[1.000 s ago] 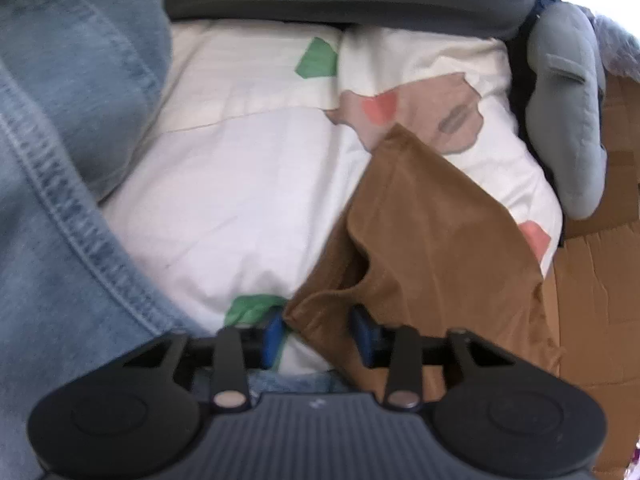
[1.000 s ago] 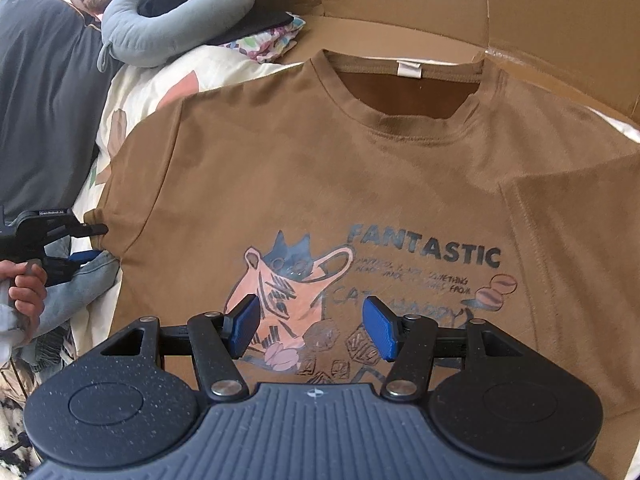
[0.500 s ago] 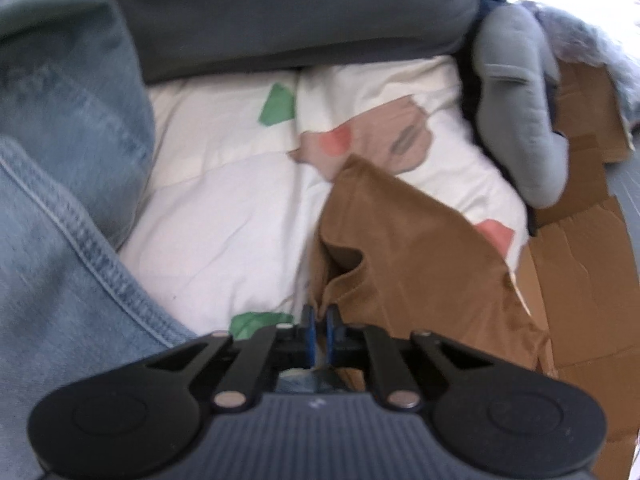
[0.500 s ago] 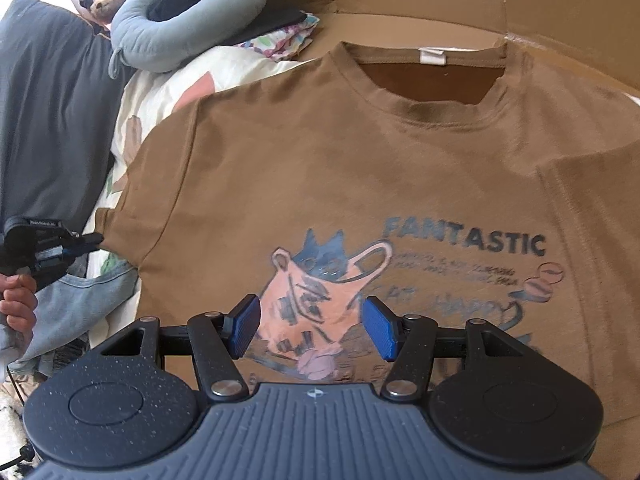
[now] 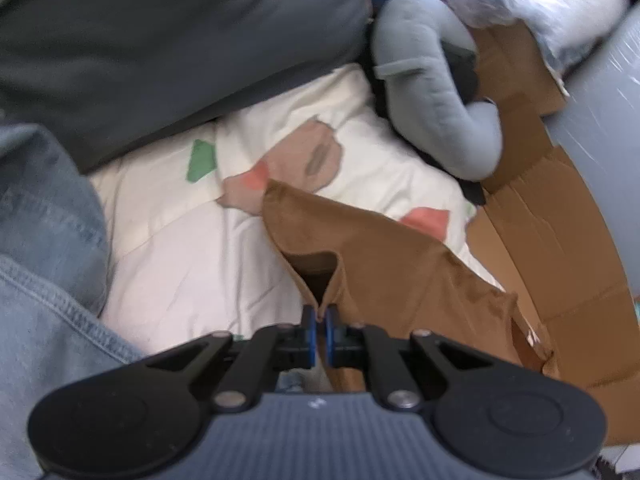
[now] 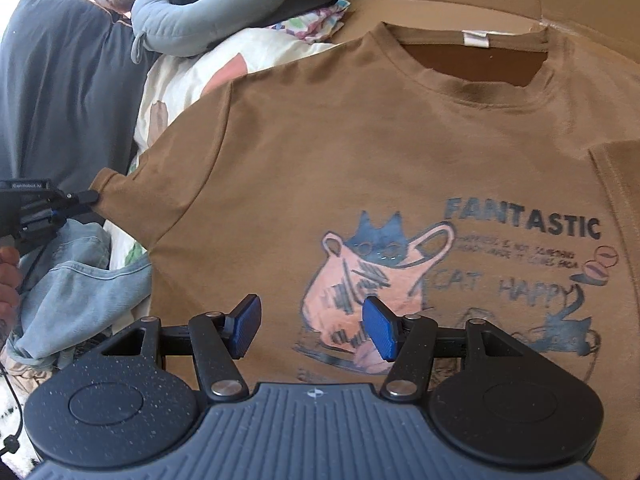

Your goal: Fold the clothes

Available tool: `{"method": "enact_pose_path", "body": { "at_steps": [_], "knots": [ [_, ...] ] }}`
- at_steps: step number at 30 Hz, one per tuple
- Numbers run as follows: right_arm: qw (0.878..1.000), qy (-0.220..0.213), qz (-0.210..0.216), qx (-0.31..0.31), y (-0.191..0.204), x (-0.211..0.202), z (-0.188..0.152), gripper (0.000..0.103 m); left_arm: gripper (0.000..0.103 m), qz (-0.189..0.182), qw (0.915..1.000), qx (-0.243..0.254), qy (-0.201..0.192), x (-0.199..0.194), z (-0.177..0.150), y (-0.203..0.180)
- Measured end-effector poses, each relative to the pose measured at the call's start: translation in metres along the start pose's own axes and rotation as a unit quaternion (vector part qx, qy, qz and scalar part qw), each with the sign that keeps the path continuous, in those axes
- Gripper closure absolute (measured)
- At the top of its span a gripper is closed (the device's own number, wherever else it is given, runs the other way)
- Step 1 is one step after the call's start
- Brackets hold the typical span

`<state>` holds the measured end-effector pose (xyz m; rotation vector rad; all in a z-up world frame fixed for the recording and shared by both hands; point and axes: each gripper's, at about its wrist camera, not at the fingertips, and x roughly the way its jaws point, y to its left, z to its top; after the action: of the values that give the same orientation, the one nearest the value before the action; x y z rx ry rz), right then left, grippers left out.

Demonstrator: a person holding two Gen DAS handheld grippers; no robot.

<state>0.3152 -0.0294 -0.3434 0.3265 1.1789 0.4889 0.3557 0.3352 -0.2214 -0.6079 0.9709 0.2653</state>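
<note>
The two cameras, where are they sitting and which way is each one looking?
Left wrist view: sits on the left gripper, looking along its shut fingers at the brown T-shirt sleeve they pinch, with the quilt beyond; no hand shows.
Right wrist view: sits on the right gripper, looking over its open fingers across the shirt's printed front; a hand shows at the left edge.
Shared: the shirt, the left gripper, the quilt, the grey neck pillow, the jeans.
</note>
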Motion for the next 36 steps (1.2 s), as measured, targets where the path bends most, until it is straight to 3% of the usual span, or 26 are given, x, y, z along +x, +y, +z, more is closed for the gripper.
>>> {"method": "enact_pose_path", "body": {
  "at_steps": [5,6,7,10,13,17,27,34,36],
  "knots": [
    [1.0,-0.012,0.023,0.014,0.002,0.01,0.006,0.043,0.098,-0.005,0.9991,0.041,0.006,-0.006,0.004,-0.023],
    [0.999,-0.008,0.023,0.03,0.001,0.017,0.009,0.052,0.098,-0.007,0.9987,0.05,0.008,-0.007,0.005,-0.028],
    [0.999,-0.007,0.027,0.039,0.003,0.022,0.011,0.054,0.098,-0.009,0.9981,0.061,0.009,-0.008,0.005,-0.033],
    [0.998,-0.012,0.058,0.007,0.016,0.036,0.012,0.054,0.098,-0.015,0.9954,0.094,0.014,-0.008,0.004,-0.045],
    [0.998,-0.005,0.069,0.016,0.023,0.057,0.012,0.073,0.098,-0.019,0.9927,0.117,0.021,-0.007,0.002,-0.053],
    [0.994,-0.005,0.102,0.031,0.034,0.079,0.013,0.082,0.098,-0.027,0.9885,0.147,0.028,-0.007,-0.003,-0.062],
    [0.985,0.008,0.165,0.055,0.059,0.121,-0.002,0.085,0.098,-0.051,0.9802,0.187,0.042,-0.01,-0.024,-0.081],
    [0.978,0.007,0.188,0.09,0.068,0.145,-0.005,0.085,0.098,-0.048,0.978,0.196,0.053,-0.008,-0.042,-0.081],
    [0.977,0.006,0.189,0.098,0.07,0.15,-0.005,0.091,0.098,-0.047,0.9781,0.194,0.059,-0.007,-0.047,-0.08]
  ]
}}
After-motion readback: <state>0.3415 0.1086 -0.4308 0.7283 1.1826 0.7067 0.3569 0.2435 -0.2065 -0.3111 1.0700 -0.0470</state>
